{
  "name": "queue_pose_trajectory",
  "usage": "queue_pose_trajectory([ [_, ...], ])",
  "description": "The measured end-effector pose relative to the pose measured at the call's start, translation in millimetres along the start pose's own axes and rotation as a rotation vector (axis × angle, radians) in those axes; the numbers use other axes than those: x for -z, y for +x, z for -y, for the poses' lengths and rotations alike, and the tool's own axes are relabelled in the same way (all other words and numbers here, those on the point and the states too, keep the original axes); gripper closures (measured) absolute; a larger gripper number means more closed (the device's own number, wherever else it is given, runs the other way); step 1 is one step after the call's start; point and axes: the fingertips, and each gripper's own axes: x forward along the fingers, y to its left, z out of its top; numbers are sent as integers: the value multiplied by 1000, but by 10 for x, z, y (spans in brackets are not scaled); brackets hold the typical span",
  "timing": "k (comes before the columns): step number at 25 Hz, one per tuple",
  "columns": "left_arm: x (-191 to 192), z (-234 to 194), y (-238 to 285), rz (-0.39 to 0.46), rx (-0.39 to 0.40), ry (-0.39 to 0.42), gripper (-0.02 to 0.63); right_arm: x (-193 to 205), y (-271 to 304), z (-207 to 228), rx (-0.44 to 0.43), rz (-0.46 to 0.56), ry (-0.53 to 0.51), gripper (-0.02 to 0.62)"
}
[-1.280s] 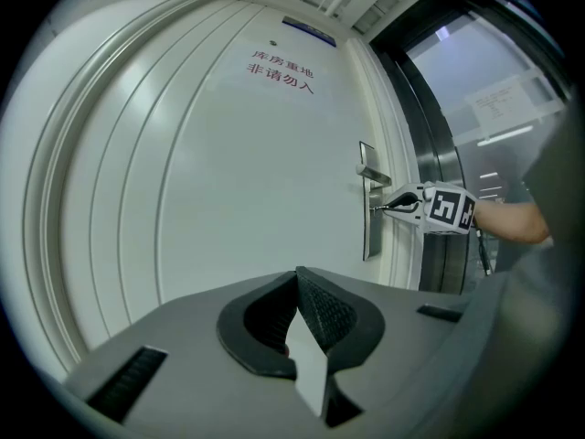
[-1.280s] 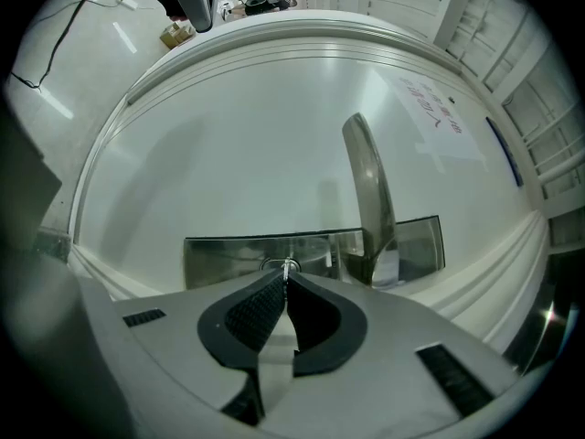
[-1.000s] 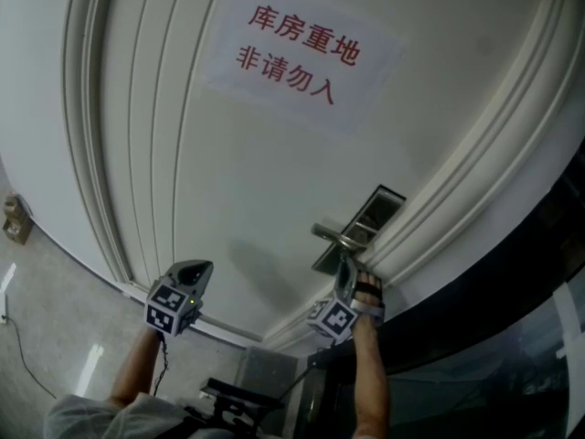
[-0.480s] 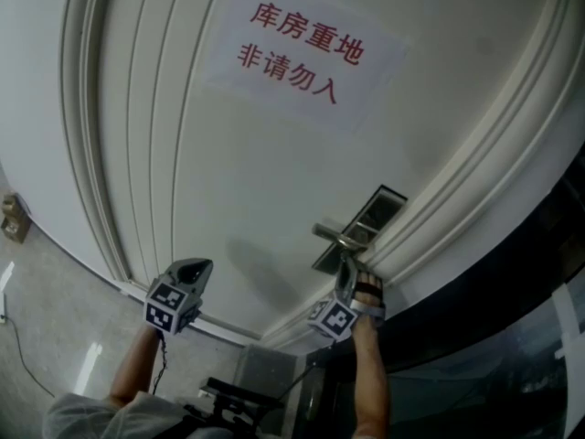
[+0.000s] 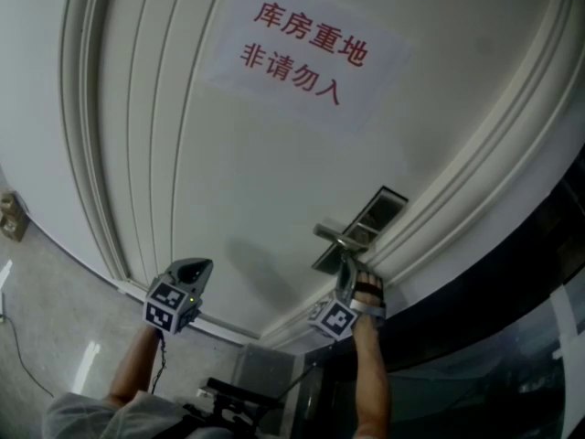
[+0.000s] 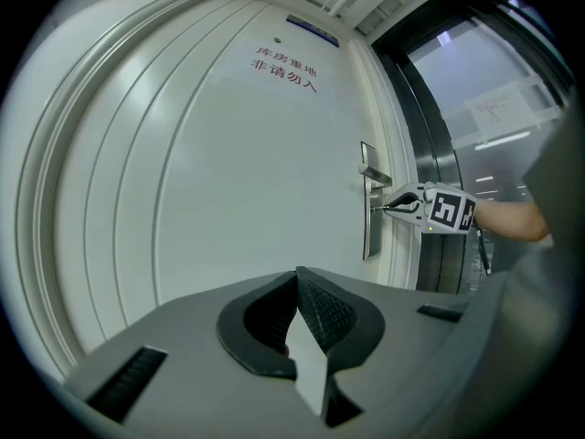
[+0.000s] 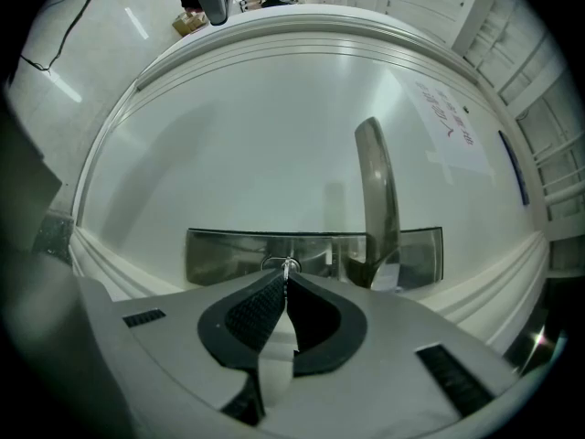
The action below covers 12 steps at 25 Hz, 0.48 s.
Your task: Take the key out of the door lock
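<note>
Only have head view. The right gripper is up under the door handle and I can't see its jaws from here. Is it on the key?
Observer: Yes. In the right gripper view, the right gripper is shut on the key, which shows as a thin metal sliver at the jaw tips.
Operator: Key out of the lock yet?
Observer: It doesn't look like it. The key sits right at the round keyhole in the lock plate.
Operator: Left gripper?
Observer: In its own view, the left gripper is shut on nothing and held away from the door.
</note>
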Motion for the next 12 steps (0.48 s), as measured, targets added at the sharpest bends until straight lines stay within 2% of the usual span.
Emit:
queue_pose_trajectory([
  [12, 11, -39, -27, 1, 1, -4, 601, 7, -39, -32, -11, -11, -19, 575],
])
